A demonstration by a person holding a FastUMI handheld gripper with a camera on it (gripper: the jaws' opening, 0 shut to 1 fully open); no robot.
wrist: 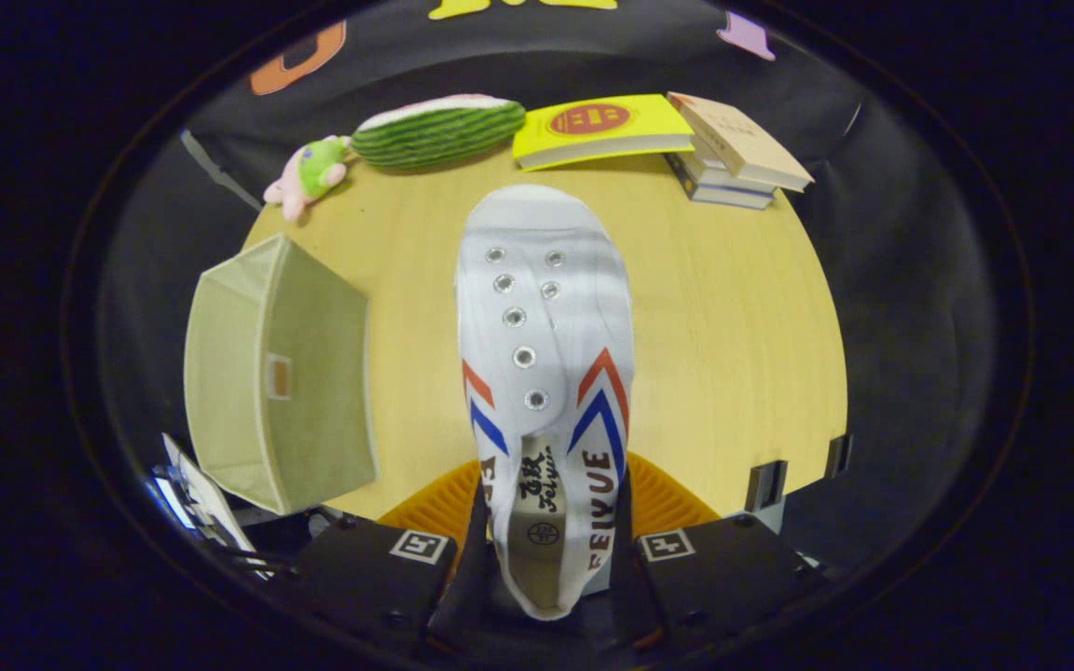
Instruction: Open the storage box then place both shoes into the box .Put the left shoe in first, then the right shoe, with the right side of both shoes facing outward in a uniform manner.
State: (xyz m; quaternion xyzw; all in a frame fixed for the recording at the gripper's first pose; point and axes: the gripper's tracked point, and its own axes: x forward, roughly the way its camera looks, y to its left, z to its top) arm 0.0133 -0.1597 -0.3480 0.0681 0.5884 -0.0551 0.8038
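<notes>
Yellow wood makes up the round table (733, 354), with black cloth hanging behind it. Down at 6 o'clock, the gripper (546, 550) pinches a white shoe (546, 317) at its heel end, one finger pressed on each side. That shoe points straight away from the fingers, toward 12 o'clock, with its toe far out over the table. It has silver lace holes but no laces, and red and blue stripes on both sides.

At about 9 o'clock from the shoe sits the storage box (281, 373), made of pale cloth. It stands on the table, apart from the shoe, and its open top shows.

Far past the toe, at 11 o'clock, lies a green striped watermelon toy (439, 130), and a small pink and green plush toy (309, 174) lies beside it. At 12 o'clock lies a yellow book (602, 130). At 1 o'clock, a small stack of books (737, 154) rests by the table's far edge.
</notes>
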